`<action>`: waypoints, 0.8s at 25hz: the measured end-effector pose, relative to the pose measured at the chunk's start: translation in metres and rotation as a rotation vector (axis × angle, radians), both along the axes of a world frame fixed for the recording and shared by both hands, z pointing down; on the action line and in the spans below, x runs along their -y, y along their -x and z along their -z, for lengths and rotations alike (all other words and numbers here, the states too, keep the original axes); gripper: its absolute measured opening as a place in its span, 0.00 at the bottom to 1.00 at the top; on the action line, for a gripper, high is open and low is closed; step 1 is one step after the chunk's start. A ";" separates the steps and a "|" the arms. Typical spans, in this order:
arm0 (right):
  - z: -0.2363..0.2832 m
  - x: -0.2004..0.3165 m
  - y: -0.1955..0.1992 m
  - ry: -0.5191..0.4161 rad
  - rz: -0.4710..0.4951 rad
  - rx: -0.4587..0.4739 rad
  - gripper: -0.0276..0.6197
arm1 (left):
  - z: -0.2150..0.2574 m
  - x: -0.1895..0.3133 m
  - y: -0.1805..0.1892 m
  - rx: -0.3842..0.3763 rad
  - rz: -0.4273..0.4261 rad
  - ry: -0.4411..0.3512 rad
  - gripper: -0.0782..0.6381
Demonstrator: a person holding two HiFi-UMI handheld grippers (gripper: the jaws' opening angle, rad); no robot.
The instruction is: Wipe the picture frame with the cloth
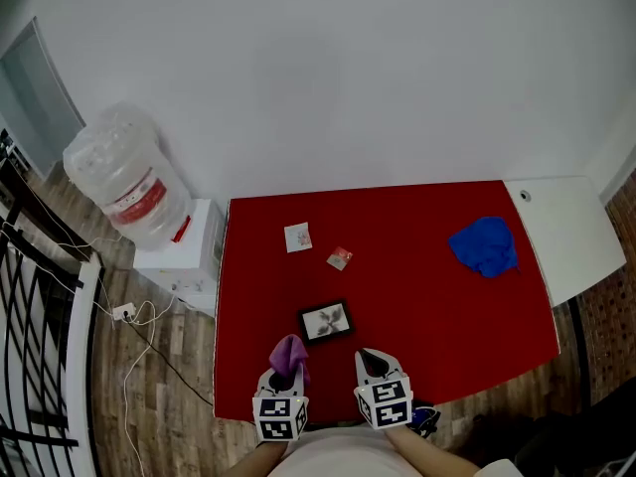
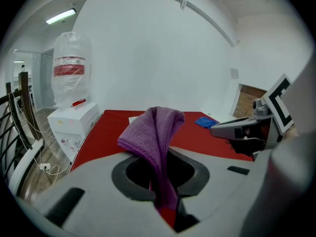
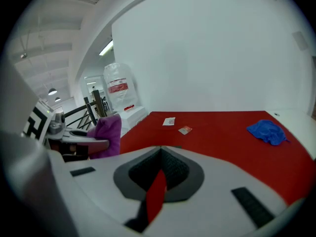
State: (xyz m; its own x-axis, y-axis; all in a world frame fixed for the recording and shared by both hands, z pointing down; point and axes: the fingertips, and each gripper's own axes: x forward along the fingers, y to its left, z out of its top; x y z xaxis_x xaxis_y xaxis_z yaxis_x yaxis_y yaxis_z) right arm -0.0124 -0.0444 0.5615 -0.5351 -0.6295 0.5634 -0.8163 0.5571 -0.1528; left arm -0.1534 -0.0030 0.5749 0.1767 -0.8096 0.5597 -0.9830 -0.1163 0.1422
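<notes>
The black picture frame (image 1: pixel 326 321) lies flat near the front edge of the red table (image 1: pixel 427 296). Just short of its front left corner is my left gripper (image 1: pixel 285 366), shut on a purple cloth (image 1: pixel 289 352). In the left gripper view the purple cloth (image 2: pixel 157 132) stands up from between the jaws and droops forward, hiding the frame. My right gripper (image 1: pixel 371 360) hovers just right of the frame's front edge. Its jaws are shut with nothing between them, only a thin slit of red table showing in the right gripper view (image 3: pixel 159 154).
A crumpled blue cloth (image 1: pixel 484 245) lies at the table's right side, and two small cards (image 1: pixel 297 237) (image 1: pixel 340 258) lie beyond the frame. A water dispenser with a bottle (image 1: pixel 134 182) stands left of the table. A white side table (image 1: pixel 566 232) adjoins the right edge.
</notes>
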 end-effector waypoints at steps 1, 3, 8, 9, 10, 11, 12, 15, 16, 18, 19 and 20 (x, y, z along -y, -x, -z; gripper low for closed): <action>-0.001 0.000 0.000 -0.002 0.001 -0.005 0.05 | 0.000 0.000 -0.001 0.004 -0.007 0.000 0.18; -0.001 -0.001 0.002 0.000 -0.001 -0.005 0.05 | 0.000 0.000 -0.003 0.007 -0.016 -0.002 0.18; -0.001 -0.004 0.003 0.004 0.000 0.002 0.05 | 0.001 -0.001 -0.005 0.011 -0.028 -0.004 0.18; -0.001 -0.004 0.003 0.007 -0.002 0.005 0.05 | 0.001 -0.001 -0.005 0.011 -0.029 -0.002 0.18; -0.001 -0.005 0.003 0.010 -0.004 0.008 0.05 | 0.001 -0.002 -0.006 0.010 -0.029 -0.001 0.18; -0.001 -0.005 0.002 0.012 -0.005 0.009 0.05 | 0.001 -0.003 -0.006 0.009 -0.029 0.001 0.18; -0.001 -0.005 0.002 0.013 -0.005 0.010 0.05 | 0.001 -0.003 -0.006 0.009 -0.028 0.003 0.18; -0.002 -0.005 0.003 0.014 -0.002 0.011 0.05 | 0.000 -0.003 -0.005 0.011 -0.030 0.005 0.18; -0.002 -0.005 0.003 0.015 -0.001 0.011 0.05 | -0.001 -0.003 -0.005 0.011 -0.030 0.005 0.18; -0.002 -0.005 0.003 0.015 -0.001 0.011 0.05 | -0.001 -0.003 -0.005 0.011 -0.032 0.007 0.18; -0.001 -0.005 0.004 0.015 0.000 0.012 0.05 | -0.001 -0.003 -0.005 0.012 -0.032 0.008 0.18; -0.001 -0.005 0.004 0.015 0.001 0.012 0.05 | -0.001 -0.003 -0.005 0.013 -0.032 0.009 0.18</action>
